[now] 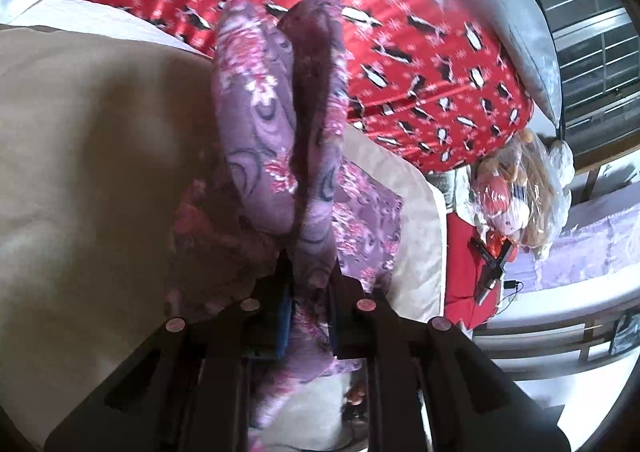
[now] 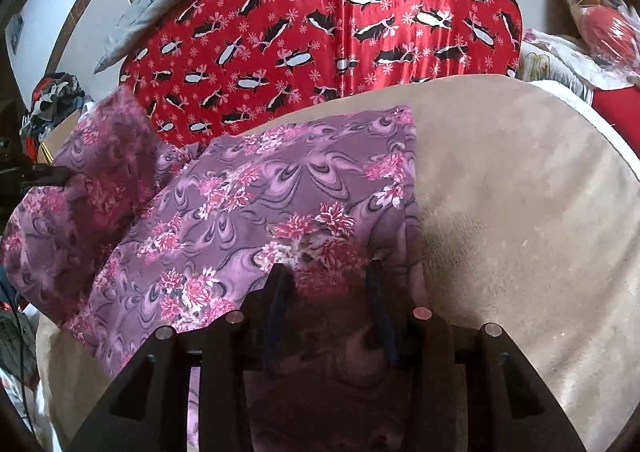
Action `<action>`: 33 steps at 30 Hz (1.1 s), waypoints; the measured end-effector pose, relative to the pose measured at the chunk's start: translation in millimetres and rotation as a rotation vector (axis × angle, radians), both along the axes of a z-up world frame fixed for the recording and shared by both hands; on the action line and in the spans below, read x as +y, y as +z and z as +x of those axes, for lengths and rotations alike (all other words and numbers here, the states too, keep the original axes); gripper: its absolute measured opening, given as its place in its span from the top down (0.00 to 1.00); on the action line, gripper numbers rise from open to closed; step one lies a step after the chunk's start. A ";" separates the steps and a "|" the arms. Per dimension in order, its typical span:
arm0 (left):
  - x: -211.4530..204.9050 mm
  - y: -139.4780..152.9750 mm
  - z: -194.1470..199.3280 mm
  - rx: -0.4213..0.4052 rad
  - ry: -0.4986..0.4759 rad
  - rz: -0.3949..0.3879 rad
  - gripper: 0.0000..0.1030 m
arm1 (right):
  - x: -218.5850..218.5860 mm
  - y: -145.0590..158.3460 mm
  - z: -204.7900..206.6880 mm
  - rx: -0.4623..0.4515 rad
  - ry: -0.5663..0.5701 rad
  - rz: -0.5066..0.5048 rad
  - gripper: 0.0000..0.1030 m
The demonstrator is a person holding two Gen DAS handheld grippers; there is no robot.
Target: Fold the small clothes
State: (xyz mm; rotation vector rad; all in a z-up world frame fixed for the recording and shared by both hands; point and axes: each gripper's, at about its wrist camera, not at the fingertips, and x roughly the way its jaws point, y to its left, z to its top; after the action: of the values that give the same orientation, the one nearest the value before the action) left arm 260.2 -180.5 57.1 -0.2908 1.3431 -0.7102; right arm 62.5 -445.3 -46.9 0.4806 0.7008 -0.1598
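Note:
The purple floral garment (image 1: pixel 276 111) hangs up in a narrow fold from my left gripper (image 1: pixel 310 272), which is shut on it above the beige cushion (image 1: pixel 80 131). In the right wrist view most of the garment (image 2: pixel 260 191) lies spread on the beige cushion (image 2: pixel 520 191), and its left part is lifted and bunched. My right gripper (image 2: pixel 328 276) stands at the garment's near right edge. A thick fold of the cloth fills the gap between its fingers, and they are shut on it. The left gripper's dark tip (image 2: pixel 48 173) shows at the left edge, in the raised cloth.
A red satin cloth with penguins (image 2: pixel 320 11) lies behind the cushion, with a grey pillow (image 1: pixel 500 11) beyond it. Plastic-wrapped toys (image 1: pixel 512 187) sit off the cushion's right end. A heap of clothes (image 2: pixel 52 95) lies at the far left.

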 end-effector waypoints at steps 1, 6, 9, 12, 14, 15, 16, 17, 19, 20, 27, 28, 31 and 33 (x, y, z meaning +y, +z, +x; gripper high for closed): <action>-5.9 -1.2 -1.8 0.005 -0.006 -0.001 0.90 | -1.4 -0.5 -1.0 -0.008 0.001 0.011 0.58; -43.6 -15.9 -14.5 0.027 -0.052 0.021 0.90 | -6.1 -3.0 -4.6 -0.034 0.003 0.054 0.58; -67.4 -35.1 -22.6 0.066 -0.090 0.033 0.92 | -7.5 -3.2 -5.4 -0.041 0.004 0.064 0.58; -87.2 -58.0 -29.4 0.080 -0.122 0.088 0.92 | -9.4 -4.0 -6.8 -0.051 0.005 0.082 0.58; -92.8 -72.9 -32.0 0.088 -0.123 0.127 0.92 | -11.0 -4.9 -7.4 -0.058 0.005 0.094 0.58; -93.8 -78.4 -32.9 0.093 -0.126 0.134 0.92 | -11.5 -5.3 -7.6 -0.060 0.006 0.098 0.58; -94.8 -82.7 -33.7 0.098 -0.132 0.135 0.92 | -11.9 -5.7 -7.9 -0.062 0.006 0.102 0.58; -95.0 -84.5 -34.8 0.099 -0.132 0.136 0.92 | -11.8 -6.0 -8.1 -0.063 0.005 0.104 0.58; -92.8 -80.3 -36.7 0.092 -0.138 0.118 0.87 | -11.7 -6.5 -8.1 -0.068 0.007 0.105 0.58; -91.7 -74.9 -38.5 0.090 -0.152 0.110 0.85 | -11.7 -6.6 -8.0 -0.068 0.007 0.105 0.58; -49.9 -11.9 -29.4 -0.083 -0.135 0.062 0.45 | -16.3 6.3 -3.5 0.005 -0.002 0.132 0.59; -38.7 -8.9 -23.8 -0.131 -0.094 0.096 0.41 | -18.2 11.3 -3.5 0.005 -0.006 0.154 0.57; -16.8 -22.4 -8.2 -0.162 -0.015 0.184 0.41 | -18.7 33.4 -1.8 -0.081 0.015 0.245 0.55; -1.8 -46.7 -2.5 -0.103 0.013 0.202 0.41 | -7.0 41.6 14.5 -0.076 0.073 0.273 0.42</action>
State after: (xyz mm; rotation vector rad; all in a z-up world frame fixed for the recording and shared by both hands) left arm 257.7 -182.3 10.5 -0.1001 1.3020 -0.5653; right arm 77.0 -452.3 -5.3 0.7173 0.6674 0.0236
